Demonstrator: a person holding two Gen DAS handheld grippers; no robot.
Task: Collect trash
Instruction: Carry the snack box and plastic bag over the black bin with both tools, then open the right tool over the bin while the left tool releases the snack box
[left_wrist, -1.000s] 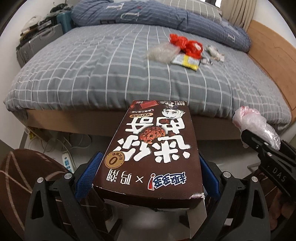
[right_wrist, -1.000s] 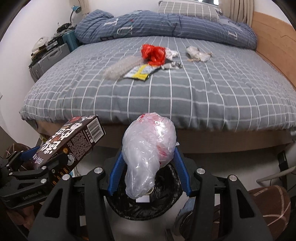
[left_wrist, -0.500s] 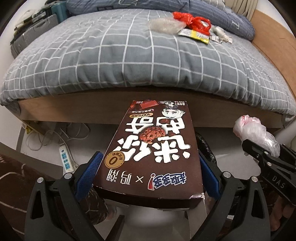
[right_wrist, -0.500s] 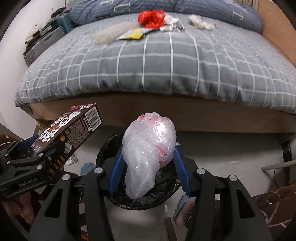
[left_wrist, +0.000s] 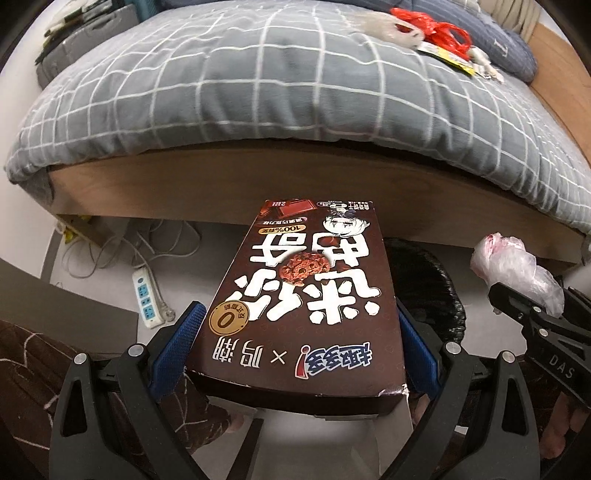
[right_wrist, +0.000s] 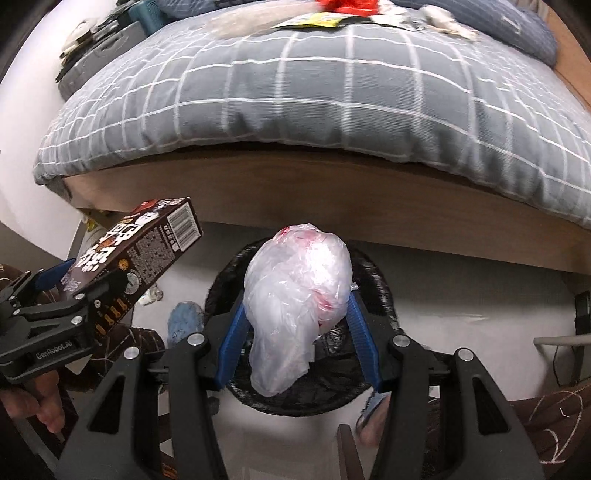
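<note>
Left tool (left_wrist: 299, 332) clamps 1 brown cookie box (left_wrist: 306, 295), print "100%", "0"; right tool (right_wrist: 295, 332), body marked "DAS", pinches 1 crumpled clear plastic bag (right_wrist: 297, 310) above 1 black-lined bin (right_wrist: 373, 273). Approx 5 trash bits on bed (right_wrist: 314, 107).

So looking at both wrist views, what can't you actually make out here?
- Inside of the bin, right wrist view: the plastic bag in the right gripper covers it.
- The same bin in the left wrist view: mostly behind the cookie box held by the left gripper.
- Red wrapper on the bed, right wrist view: cut by the top edge and blurred.
</note>
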